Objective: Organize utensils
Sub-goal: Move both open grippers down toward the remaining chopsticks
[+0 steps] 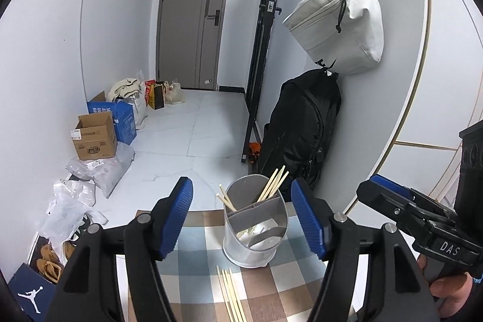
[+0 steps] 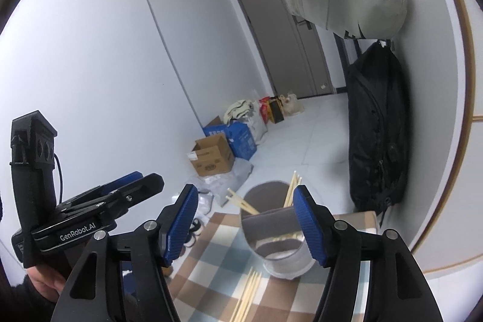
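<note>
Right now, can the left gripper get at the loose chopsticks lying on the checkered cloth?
Probably yes. The left gripper has its jaws open and empty, and the loose chopsticks lie bare on the checkered cloth in front of the utensil holder, nothing covering them.

The loose chopsticks (image 1: 231, 296) on the counter (image 1: 199, 255) run off the bottom edge of both views, so their full length is hidden. Inside the metal holder (image 1: 255, 227), the white pieces (image 1: 256, 234) in the front compartment are too indistinct to name (spoons, perhaps). The right gripper (image 1: 389, 189) is seen side-on, its gap unreadable there.
</note>
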`<action>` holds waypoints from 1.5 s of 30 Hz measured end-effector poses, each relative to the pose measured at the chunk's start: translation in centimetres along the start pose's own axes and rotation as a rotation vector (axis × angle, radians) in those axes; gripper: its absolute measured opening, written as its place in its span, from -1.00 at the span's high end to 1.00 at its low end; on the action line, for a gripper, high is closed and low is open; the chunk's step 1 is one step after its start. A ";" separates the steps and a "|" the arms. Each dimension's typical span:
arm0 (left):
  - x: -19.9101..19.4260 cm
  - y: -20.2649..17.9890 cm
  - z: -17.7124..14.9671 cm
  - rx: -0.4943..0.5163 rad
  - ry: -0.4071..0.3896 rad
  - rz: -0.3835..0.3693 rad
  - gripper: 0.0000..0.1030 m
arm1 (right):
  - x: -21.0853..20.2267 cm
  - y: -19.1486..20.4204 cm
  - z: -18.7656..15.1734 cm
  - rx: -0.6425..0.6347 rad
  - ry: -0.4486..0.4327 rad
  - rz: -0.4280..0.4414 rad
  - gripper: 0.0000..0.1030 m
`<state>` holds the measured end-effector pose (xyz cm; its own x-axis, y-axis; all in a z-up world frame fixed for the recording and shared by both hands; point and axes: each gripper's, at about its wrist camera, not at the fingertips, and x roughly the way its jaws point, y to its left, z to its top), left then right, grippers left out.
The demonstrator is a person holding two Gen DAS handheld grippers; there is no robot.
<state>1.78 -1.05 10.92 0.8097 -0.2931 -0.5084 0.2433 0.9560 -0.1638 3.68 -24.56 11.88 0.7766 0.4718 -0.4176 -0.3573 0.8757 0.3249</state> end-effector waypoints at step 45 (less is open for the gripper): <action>3.7 6.8 -12.2 -0.135 0.202 0.152 -0.70 | 7.1 -1.3 -15.0 0.040 0.324 -0.077 -0.64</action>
<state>-0.09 4.27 -2.39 0.7052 -0.1555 -0.6917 0.0434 0.9833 -0.1769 1.88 -20.79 -4.27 0.5927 0.4181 -0.6884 -0.2783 0.9084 0.3120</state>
